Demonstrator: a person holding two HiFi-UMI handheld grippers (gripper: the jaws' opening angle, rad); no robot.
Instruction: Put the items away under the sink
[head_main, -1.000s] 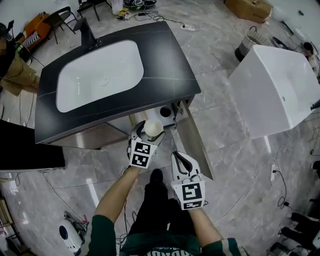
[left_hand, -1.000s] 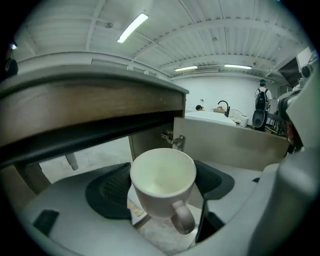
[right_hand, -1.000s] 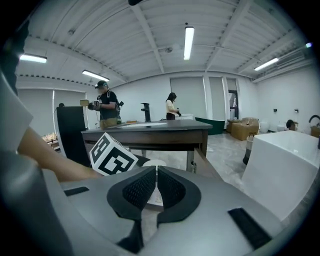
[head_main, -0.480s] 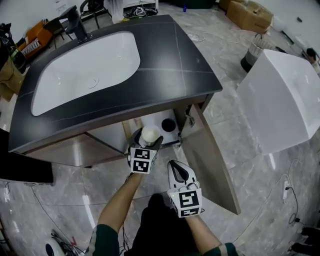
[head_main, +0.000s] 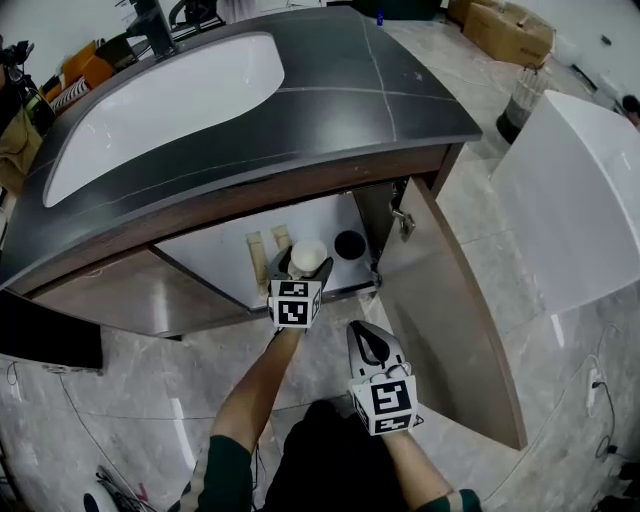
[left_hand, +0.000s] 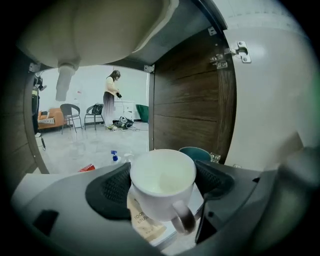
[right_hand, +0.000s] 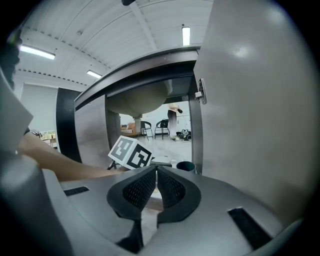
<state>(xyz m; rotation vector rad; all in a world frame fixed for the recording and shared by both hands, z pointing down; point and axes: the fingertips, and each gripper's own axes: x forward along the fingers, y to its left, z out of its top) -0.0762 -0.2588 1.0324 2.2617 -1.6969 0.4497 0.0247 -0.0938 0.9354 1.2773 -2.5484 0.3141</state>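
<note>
A white mug (head_main: 308, 252) sits between the pads of my left gripper (head_main: 302, 264), which is shut on its body at the mouth of the open cabinet under the sink (head_main: 160, 100). In the left gripper view the mug (left_hand: 161, 197) has its handle toward the camera and hangs above a toothbrush box (left_hand: 142, 226) on the cabinet floor, with the left gripper (left_hand: 162, 184) around it. My right gripper (head_main: 365, 332) hangs lower and nearer the person, outside the cabinet. The right gripper (right_hand: 156, 186) is shut with nothing in it.
A dark teal cup (head_main: 350, 244) stands at the cabinet's right, beside the open door (head_main: 450, 300). Two beige boxes (head_main: 258, 255) stand to the mug's left. The drain pipe (left_hand: 65, 82) hangs at the upper left inside. A white tub (head_main: 590, 200) is on the floor at right.
The head view has dropped lower, so the cabinet's inside shows. Both grippers have sunk, and the left one has carried the mug down to the cabinet opening.
</note>
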